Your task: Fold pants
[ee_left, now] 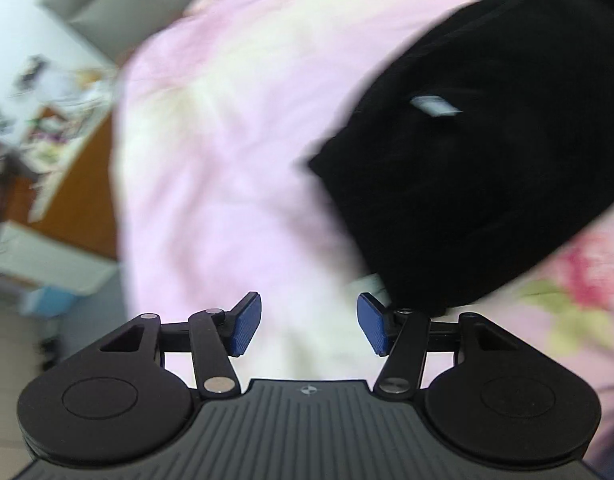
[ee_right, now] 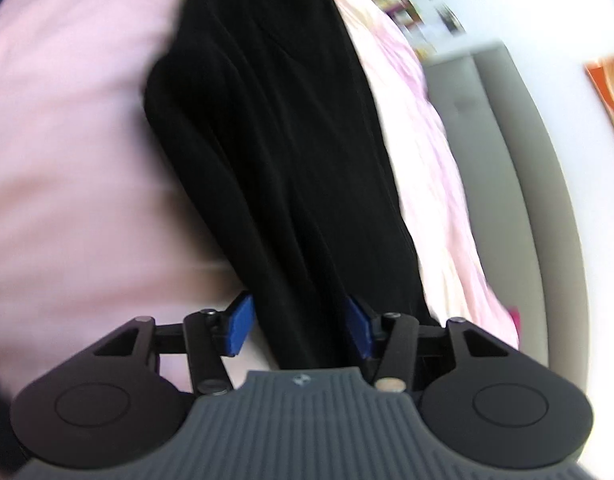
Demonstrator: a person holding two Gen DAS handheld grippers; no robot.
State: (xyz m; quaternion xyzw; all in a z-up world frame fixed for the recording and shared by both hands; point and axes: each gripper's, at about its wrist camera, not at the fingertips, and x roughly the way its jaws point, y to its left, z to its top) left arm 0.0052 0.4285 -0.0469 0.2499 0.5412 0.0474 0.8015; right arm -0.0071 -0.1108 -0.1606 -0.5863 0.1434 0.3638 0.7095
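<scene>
Left gripper (ee_left: 309, 322): blue pads spread, nothing between them, only pink bedding (ee_left: 227, 160) underneath. Black pants (ee_left: 479, 152) sit at 1–2 o'clock from it, the near edge just beside the right-hand pad; can't tell if it touches. Small white tag (ee_left: 434, 105) shows on the fabric. Both views are motion-blurred.

Right gripper (ee_right: 299, 326): pads spread, pants (ee_right: 283, 152) run between them and away toward 12 o'clock as a long black strip. Pads don't visibly press the cloth, so no pinch.

Pants lie on the pink bedding, which shows on both sides of the strip. A grey headboard (ee_right: 503, 160) is at 2–3 o'clock in the right view. In the left view, a cluttered wooden desk (ee_left: 67, 152) is far off at 9–10 o'clock.
</scene>
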